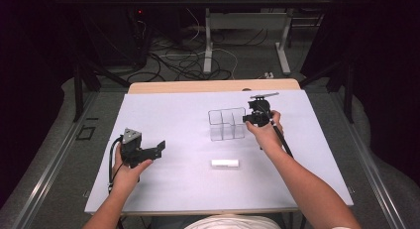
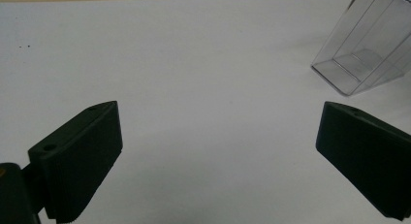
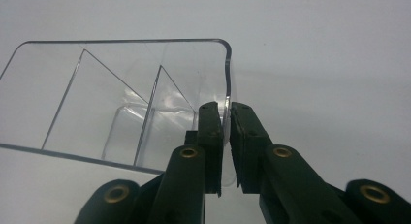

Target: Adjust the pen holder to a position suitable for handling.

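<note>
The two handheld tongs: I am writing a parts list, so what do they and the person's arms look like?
Both are black. The left tongs carry a grey three-cornered plate on top and a black cable; their jaw pads are broad, flat and finely ribbed. The right tongs have slim black links with brass-coloured rivets. The forearms are bare, with no sleeves showing.

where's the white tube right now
In the high view the white tube lies flat on the white table mat, near the front edge, just in front of the clear divided organizer and between the two hands.
</note>
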A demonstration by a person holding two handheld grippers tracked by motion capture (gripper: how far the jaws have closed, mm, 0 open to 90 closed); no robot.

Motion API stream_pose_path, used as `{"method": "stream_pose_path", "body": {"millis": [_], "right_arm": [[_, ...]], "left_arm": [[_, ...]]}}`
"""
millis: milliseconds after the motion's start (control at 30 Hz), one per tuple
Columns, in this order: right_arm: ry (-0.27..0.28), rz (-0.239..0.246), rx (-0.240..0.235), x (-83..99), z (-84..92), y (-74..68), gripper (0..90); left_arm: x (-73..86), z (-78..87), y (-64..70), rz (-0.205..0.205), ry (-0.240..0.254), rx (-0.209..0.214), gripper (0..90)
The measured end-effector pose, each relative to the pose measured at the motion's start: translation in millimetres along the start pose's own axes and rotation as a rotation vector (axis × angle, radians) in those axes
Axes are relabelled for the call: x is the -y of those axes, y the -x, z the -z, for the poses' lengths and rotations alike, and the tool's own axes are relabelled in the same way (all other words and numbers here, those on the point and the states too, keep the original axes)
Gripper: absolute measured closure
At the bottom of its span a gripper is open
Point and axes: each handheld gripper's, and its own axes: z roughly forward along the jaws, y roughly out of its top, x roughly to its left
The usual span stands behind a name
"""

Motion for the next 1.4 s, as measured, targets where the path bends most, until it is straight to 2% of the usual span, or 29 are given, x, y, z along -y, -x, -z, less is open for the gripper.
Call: {"method": "stream_pose_path", "body": {"millis": [133, 233, 500, 600, 733, 833, 967, 1133, 1300, 1400], "right_arm": [[0.004, -0.004, -0.014, 3.5, 0.1, -3.9, 82.3], [-0.003, -0.011, -0.044, 4.6, 0.5, -5.5, 81.2], [-0.003, 0.008, -0.082, 8.6, -0.9, -18.4, 79.2], [0.015, 0.014, -0.102, 10.6, -3.7, -24.9, 77.4], [0.011, 0.027, -0.106, 12.4, -4.4, -31.1, 76.2], [0.014, 0.017, -0.106, 13.4, -4.6, -32.6, 74.9], [0.014, 0.013, -0.136, 13.2, -3.8, -30.2, 71.6], [0.039, 0.016, -0.168, 12.6, -0.1, -29.0, 68.7], [0.106, 0.065, -0.186, 14.1, 5.5, -26.1, 63.4], [0.132, 0.092, -0.213, 14.5, 8.8, -22.4, 60.6]], "left_arm": [[-0.1, -0.2, 0.5, -0.004, -0.007, 0.002, 2.7], [-0.2, -0.7, 1.1, -0.005, -0.005, 0.001, 2.7], [-0.3, -1.3, 1.5, -0.008, -0.007, 0.004, 2.7], [-0.3, -1.5, 2.1, -0.002, -0.001, 0.005, 2.7], [-0.1, -1.4, 1.2, -0.010, -0.006, 0.004, 2.7], [-0.2, -1.5, 1.3, -0.010, -0.006, 0.005, 2.7], [-0.2, -1.5, 1.3, -0.012, -0.009, 0.005, 2.7], [0.1, -1.1, 1.6, -0.012, -0.011, 0.004, 2.8], [0.5, -1.6, 1.7, -0.010, -0.005, 0.001, 3.0], [0.7, -1.7, 1.9, -0.013, -0.006, -0.001, 3.3]]}}
